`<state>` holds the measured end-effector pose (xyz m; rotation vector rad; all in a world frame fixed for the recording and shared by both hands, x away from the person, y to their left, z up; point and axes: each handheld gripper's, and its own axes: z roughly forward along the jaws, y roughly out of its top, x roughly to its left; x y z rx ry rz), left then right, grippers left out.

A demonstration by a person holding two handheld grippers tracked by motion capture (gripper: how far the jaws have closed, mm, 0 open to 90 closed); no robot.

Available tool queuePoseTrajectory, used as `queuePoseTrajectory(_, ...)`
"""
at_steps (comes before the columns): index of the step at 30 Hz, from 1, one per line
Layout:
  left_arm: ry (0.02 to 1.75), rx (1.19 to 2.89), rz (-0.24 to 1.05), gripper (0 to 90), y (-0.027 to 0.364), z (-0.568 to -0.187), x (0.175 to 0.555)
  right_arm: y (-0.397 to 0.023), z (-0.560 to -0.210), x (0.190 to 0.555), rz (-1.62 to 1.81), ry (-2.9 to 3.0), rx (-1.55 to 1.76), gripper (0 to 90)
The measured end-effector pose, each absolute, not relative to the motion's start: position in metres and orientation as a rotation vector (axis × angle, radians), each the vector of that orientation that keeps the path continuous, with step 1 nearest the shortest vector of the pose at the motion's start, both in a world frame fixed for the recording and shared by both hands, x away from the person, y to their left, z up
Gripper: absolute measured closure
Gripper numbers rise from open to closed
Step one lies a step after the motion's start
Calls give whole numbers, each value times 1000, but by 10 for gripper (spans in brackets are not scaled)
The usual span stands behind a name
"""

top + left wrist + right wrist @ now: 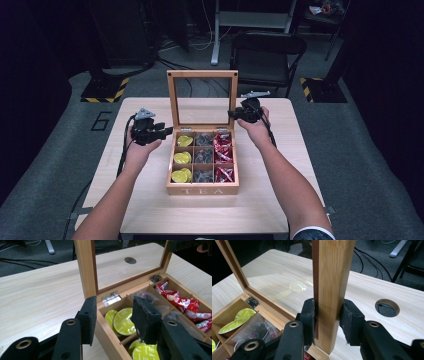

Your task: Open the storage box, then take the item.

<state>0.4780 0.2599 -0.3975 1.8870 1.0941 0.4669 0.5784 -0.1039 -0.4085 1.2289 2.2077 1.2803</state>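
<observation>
A wooden tea box (202, 190) stands mid-table with its glass lid (202, 73) upright. Its compartments hold yellow capsules (182, 158), dark sachets (203, 157) and red packets (223, 155). My right gripper (232, 114) is shut on the lid's right frame rail (332, 277), a pad pressed on each face (329, 303). My left gripper (169, 131) is at the box's back left corner. Its jaws (114, 302) stand open astride the left wall (110, 340), one pad outside, the other above the yellow capsules (123, 320), near a hinge (111, 298).
The light wood table (280, 200) has a round cable hole (387, 307) behind the lid. A black folding chair (265, 50) stands beyond the far edge. Bare tabletop lies left, right and in front of the box.
</observation>
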Motion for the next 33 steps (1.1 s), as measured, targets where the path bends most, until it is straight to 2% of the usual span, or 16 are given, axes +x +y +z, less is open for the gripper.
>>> queuePoseTrajectory(2,1109,1862,467,546,261,-399,473,-103,-408,577,1275,2208,1236,642)
queuePoseTrajectory(5,1114,1856,473,531,263,-401,466,-106,-404,572,1272,2200,1237,572)
queuePoseTrajectory(15,1146,1830,458,510,274,-408,453,-119,-394,545,1244,2206,1192,526)
queuePoseTrajectory(33,1126,1852,467,499,273,-413,435,-115,-392,485,1242,2297,1037,541)
